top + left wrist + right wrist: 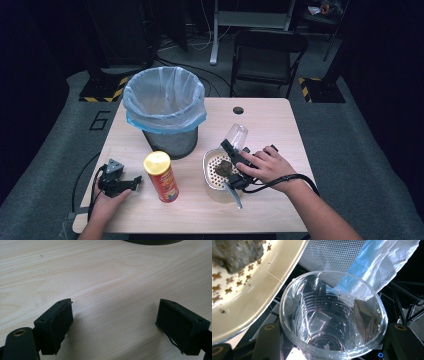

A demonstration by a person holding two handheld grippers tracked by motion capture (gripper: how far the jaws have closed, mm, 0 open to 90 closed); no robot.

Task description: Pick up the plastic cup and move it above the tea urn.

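While the right gripper [332, 340] fingers pinch the clear plastic cup [332, 315] beside the soiled metal tray [212, 172] near the desk's right edge, thin walls may buckle and slip. Left gripper [115, 325] fingers spread, idle.

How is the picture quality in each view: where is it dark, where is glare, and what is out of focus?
High view: the room behind is very dark, the table evenly lit, details soft. Left gripper view: bright wood, soft shadows beside the open left gripper, near jaws slightly blurred. Right gripper view: glare streaks on the clear plastic cup held by the right gripper; the dish at the edge is blurred.
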